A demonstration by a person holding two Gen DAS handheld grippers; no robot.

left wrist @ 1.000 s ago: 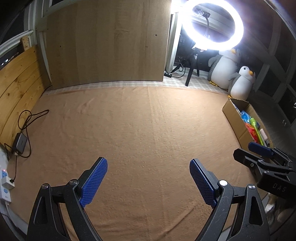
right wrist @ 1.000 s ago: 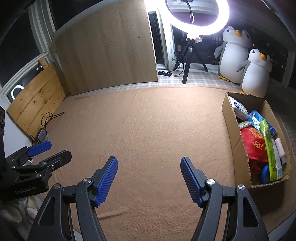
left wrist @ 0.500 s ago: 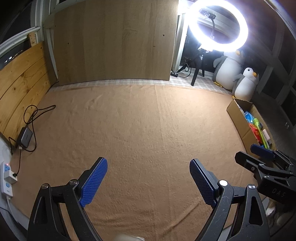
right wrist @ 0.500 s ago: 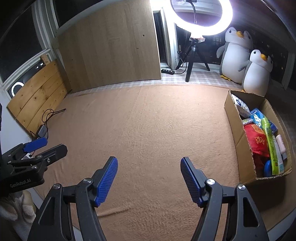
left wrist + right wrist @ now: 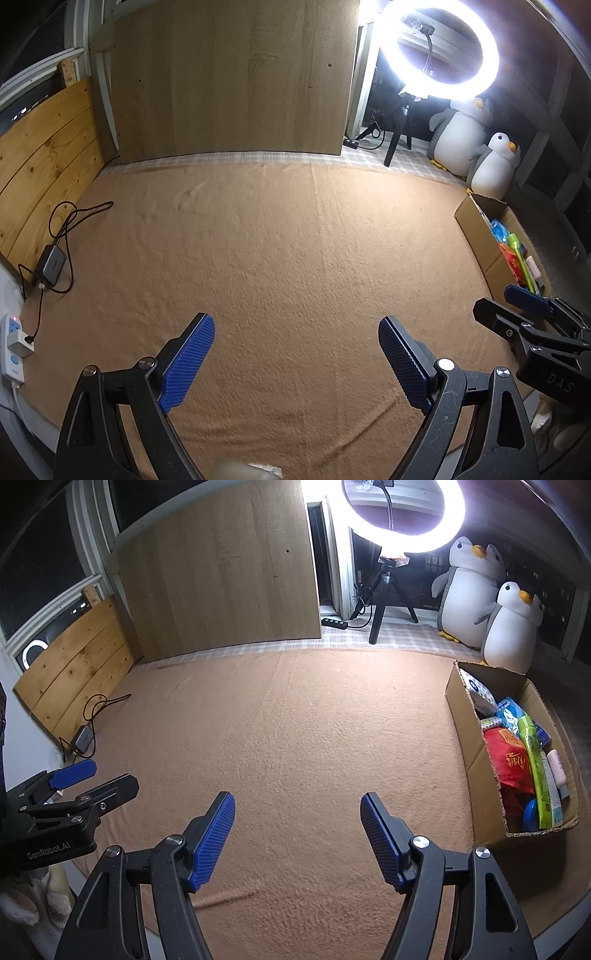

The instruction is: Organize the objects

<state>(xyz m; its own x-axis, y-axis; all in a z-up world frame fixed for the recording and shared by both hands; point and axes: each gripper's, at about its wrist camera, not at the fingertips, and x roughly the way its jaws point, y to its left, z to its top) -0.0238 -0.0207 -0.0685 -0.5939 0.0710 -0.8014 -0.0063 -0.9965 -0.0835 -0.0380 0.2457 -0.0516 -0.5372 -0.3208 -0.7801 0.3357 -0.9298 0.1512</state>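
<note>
A cardboard box [image 5: 458,701] stands at the right edge of the tan blanket [image 5: 295,720], filled with several items: a red packet [image 5: 511,764], a green tube [image 5: 539,771], blue packs and a pink bottle. The left wrist view shows the same cardboard box [image 5: 476,225] far right. My right gripper [image 5: 297,805] hangs open over bare blanket, left of the box, nothing between its blue pads. Over the blanket's near part my left gripper [image 5: 295,328] is open and holds nothing. Each gripper shows at the edge of the other's view.
A lit ring light on a tripod [image 5: 384,602] and two plush penguins [image 5: 509,627] stand at the back right. A large wooden board [image 5: 221,572] leans at the back. A power adapter with cables [image 5: 51,258] and a power strip [image 5: 13,347] lie at the left edge.
The left wrist view has tilted up and shifted slightly, so the back wall and ring light sit lower in frame. Both grippers stay open at the same width over the blanket.
</note>
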